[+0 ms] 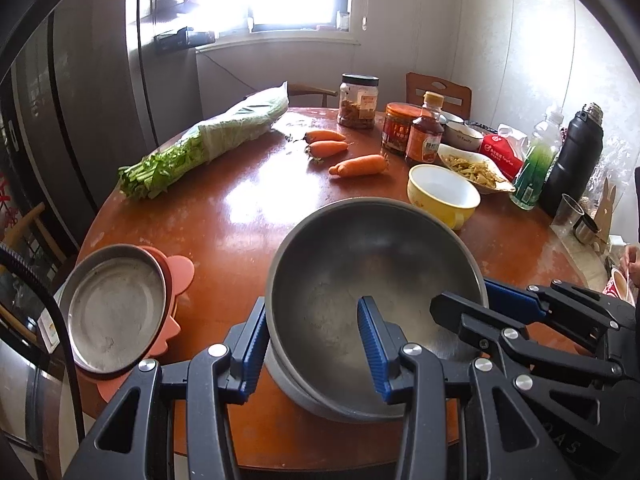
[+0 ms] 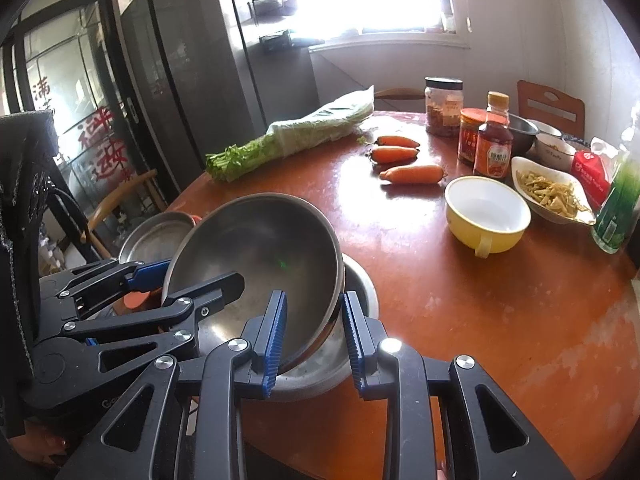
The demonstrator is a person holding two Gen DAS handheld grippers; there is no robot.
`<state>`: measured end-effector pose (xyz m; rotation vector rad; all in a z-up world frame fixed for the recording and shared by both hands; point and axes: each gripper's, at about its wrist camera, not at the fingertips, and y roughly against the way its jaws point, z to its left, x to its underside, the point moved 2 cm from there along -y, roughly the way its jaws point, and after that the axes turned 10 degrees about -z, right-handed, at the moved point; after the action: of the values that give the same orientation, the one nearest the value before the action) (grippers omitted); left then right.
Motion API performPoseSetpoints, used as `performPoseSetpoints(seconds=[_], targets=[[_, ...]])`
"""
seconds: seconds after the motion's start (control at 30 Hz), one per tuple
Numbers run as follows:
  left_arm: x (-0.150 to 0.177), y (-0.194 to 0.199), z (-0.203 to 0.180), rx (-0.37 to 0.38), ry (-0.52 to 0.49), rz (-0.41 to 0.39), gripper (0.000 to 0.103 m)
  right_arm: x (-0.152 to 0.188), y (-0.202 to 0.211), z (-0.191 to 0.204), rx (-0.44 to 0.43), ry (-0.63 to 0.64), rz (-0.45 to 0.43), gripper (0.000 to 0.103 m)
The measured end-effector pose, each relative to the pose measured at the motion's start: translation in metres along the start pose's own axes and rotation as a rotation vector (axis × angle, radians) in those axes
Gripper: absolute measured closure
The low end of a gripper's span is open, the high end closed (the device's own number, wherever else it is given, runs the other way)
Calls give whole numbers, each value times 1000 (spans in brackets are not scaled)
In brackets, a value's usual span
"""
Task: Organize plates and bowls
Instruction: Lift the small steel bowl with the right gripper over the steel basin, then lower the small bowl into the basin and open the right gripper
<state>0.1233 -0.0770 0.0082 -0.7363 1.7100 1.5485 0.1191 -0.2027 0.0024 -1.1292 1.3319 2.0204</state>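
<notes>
Left gripper (image 1: 316,344): clamped on the near-left rim of the large steel bowl (image 1: 372,280), one blue pad outside the wall, one inside.
Right gripper (image 2: 314,344): pinching the same bowl's rim on the opposite side, pads either side of the wall.
Large steel bowl: held between both tools, tilted, over a second steel bowl (image 2: 360,280); whether the two touch is hard to tell from here.
Second steel bowl: on the table (image 2: 480,320), right under the fingers of the right gripper.
Steel plate (image 1: 116,304): left of the left gripper, resting on a pink silicone mat (image 1: 182,270).
Yellow bowl (image 2: 486,216): ahead and right of the right gripper, empty, upright.
Carrots (image 1: 358,165): three, farther ahead, mid-table.
</notes>
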Motion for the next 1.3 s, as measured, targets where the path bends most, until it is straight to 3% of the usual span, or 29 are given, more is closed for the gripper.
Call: performPoseSetpoints(seconds=[0.93, 1.3], targets=[[23, -26, -3, -15, 5, 64, 60, 23, -19, -4, 20, -1, 63, 73], [25, -26, -7, -23, -20, 37, 60, 25, -20, -6, 26, -5, 59, 73]])
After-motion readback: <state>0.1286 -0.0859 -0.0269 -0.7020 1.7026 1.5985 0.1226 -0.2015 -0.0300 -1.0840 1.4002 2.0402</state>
